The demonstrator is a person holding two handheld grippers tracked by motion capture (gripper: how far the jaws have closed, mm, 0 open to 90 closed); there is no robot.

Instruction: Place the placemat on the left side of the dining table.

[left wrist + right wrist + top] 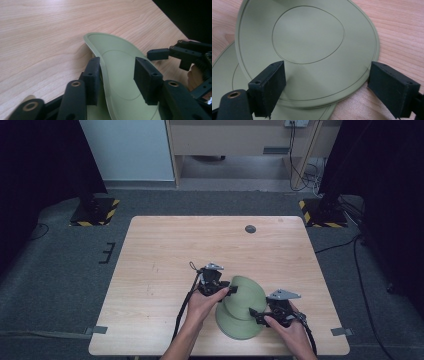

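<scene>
Two round green plates lie near the table's front edge. The lower plate [235,326] [224,75] is flat on the wood. The upper plate [247,295] [117,57] [307,35] is tilted, with its left side raised and its near edge on the lower one. My left gripper [230,289] [117,75] straddles the raised rim. The rim leans against one pad [92,80], and a clear gap stays to the other pad. My right gripper [254,312] [327,85] stands wide open at the tilted plate's near edge, its pads not pressing. It also shows far off as the other gripper [175,52].
The wooden table [175,250] has a small dark round disc [250,229] near its far edge. Black stand bases with yellow-black tape [92,212] [322,212] sit on the floor behind the table. Cables trail from both grippers toward the front edge.
</scene>
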